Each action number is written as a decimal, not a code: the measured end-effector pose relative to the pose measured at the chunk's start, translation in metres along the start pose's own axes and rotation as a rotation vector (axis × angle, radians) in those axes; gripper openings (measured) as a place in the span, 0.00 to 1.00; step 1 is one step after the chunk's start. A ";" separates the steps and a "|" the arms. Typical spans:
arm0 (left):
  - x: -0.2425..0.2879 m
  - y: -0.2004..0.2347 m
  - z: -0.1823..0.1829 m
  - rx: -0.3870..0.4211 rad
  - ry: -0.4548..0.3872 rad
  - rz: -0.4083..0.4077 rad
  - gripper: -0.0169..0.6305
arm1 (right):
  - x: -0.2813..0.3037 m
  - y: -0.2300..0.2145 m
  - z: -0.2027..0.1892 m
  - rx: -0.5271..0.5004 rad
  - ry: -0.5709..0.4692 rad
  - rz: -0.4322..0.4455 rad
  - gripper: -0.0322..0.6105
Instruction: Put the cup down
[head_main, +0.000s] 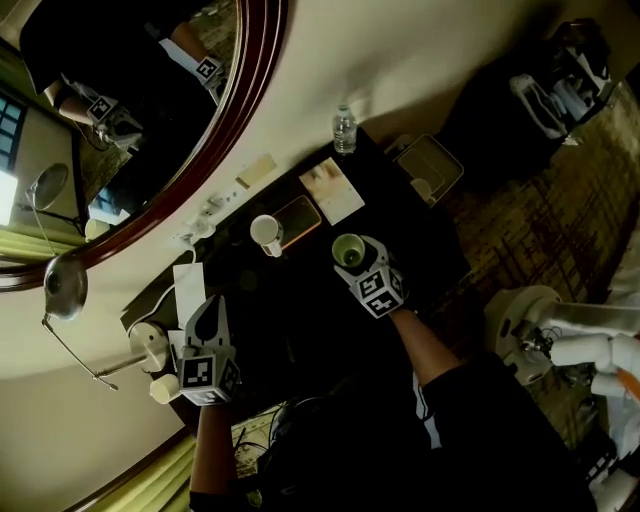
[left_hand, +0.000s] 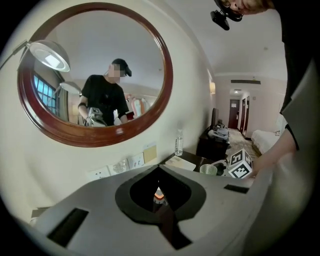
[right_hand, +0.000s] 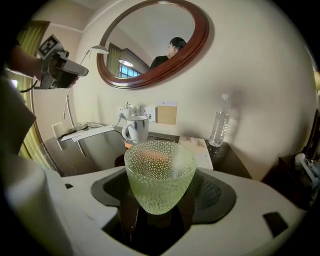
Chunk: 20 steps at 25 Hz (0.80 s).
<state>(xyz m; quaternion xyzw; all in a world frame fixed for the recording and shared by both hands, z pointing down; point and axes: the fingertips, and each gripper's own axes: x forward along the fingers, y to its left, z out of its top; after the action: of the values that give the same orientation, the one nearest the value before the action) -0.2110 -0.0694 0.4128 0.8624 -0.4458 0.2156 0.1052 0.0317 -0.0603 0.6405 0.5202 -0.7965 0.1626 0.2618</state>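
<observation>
1. Left gripper (head_main: 207, 308): I read its jaws as pressed together with nothing between them. It hangs to the left of the white mug (head_main: 266, 232) and nearer to me, over the desk (head_main: 300, 330) edge. My judgement is that it is parked there to keep clear of the working side.

2. Landmark: the mug stands upright on the desk, handle on its left side in the right gripper view.

3. Right gripper (right_hand: 162, 197): its jaws are spread wide and pinch the green dimpled cup (head_main: 349, 251) low on its body. The cup sits upright, mouth up, just right of the mug and slightly nearer to me. A low grip leaves the rim free and keeps the cup level for setting down.

4. A water bottle (head_main: 344, 130) stands beyond the mug to the right, against the wall, well apart from the cup.

5. View differences:
- The head view gives the cup's position beside the mug, but hides the pads under the marker cube.
- The right gripper view shows the pads on the cup's wall and that the cup looks empty.
- No view shows whether its base touches the desk.
- The left gripper view shows the cup side-on, small.
</observation>
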 end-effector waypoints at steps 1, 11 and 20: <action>0.000 0.002 0.002 0.006 -0.003 -0.002 0.03 | 0.001 -0.001 -0.001 0.004 0.005 -0.015 0.65; -0.009 0.008 0.000 -0.002 -0.020 -0.005 0.03 | -0.007 0.002 -0.029 -0.001 0.088 -0.060 0.68; -0.010 0.000 -0.002 -0.009 -0.025 -0.014 0.03 | -0.013 0.001 -0.035 0.018 0.112 -0.055 0.73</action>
<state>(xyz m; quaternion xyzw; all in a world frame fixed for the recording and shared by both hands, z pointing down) -0.2165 -0.0614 0.4104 0.8676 -0.4421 0.2019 0.1050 0.0440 -0.0315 0.6613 0.5343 -0.7646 0.1916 0.3055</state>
